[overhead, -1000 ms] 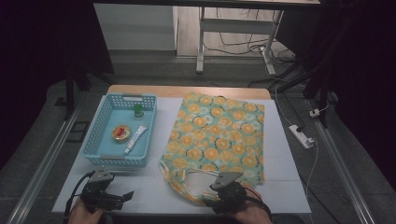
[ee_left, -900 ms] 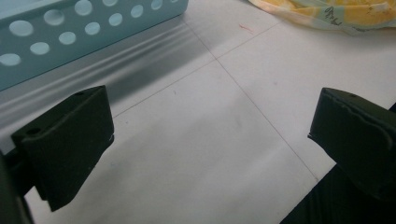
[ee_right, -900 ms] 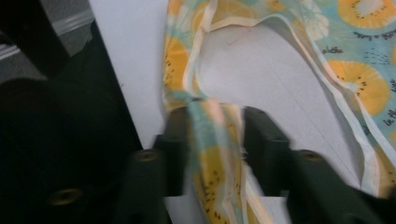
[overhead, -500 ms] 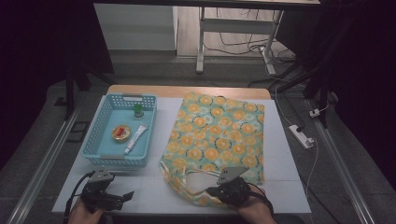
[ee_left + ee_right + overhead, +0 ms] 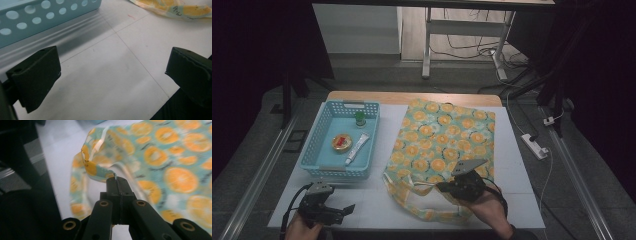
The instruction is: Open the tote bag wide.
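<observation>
Resting at table's near left corner, left gripper point(image 5: 343, 208) has jaws spread wide, nothing between them, bare white table point(image 5: 112, 75) beneath. Blue basket point(image 5: 316, 150) beyond it holds round tin point(image 5: 341, 142), white tube point(image 5: 356, 148), green bottle point(image 5: 360, 119). Orange-print tote bag point(image 5: 447, 135) lies flat at table middle. Right gripper point(image 5: 441, 187) at bag's near edge, jaws pinched tight on handle strap point(image 5: 100, 173), having just closed, strap lifted off table.

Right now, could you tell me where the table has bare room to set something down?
Bare patches: the near strip between the basket and the bag, in front of the left tongs, and the narrow margin right of the bag. It is crowded at the bag's near edge, where the right tongs pinch its handle.
</observation>
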Motion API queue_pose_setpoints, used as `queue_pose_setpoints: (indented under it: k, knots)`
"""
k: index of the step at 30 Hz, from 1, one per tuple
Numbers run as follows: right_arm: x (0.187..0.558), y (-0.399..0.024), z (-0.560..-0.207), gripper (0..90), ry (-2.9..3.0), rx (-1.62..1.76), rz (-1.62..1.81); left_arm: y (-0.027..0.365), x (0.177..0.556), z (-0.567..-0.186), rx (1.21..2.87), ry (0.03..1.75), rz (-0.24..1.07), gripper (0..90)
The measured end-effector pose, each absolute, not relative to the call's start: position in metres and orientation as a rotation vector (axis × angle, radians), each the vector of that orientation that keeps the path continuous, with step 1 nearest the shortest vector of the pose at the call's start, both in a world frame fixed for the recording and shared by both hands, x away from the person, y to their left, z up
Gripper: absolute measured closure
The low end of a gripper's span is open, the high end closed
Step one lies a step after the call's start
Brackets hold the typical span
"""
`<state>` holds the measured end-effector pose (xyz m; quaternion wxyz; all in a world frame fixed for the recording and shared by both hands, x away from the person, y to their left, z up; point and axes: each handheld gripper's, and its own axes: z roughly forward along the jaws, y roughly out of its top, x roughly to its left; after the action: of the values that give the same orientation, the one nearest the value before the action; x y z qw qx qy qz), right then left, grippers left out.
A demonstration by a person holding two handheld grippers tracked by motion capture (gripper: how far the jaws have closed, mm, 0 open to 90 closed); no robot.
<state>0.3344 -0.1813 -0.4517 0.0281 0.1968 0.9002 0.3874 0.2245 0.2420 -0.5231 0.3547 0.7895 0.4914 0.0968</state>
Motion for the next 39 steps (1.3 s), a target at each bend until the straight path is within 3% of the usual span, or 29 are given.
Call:
queue_pose_setpoints:
  k: [19,39]
  knots:
    - [0.417,-0.19,-0.447,90.0,2.651,0.767,1.177,0.243,0.226,-0.523,2.028,1.28,0.239,0.0]
    - [0.474,-0.19,-0.434,90.0,2.543,0.836,1.215,0.244,0.226,-0.524,2.025,1.284,0.233,0.0]
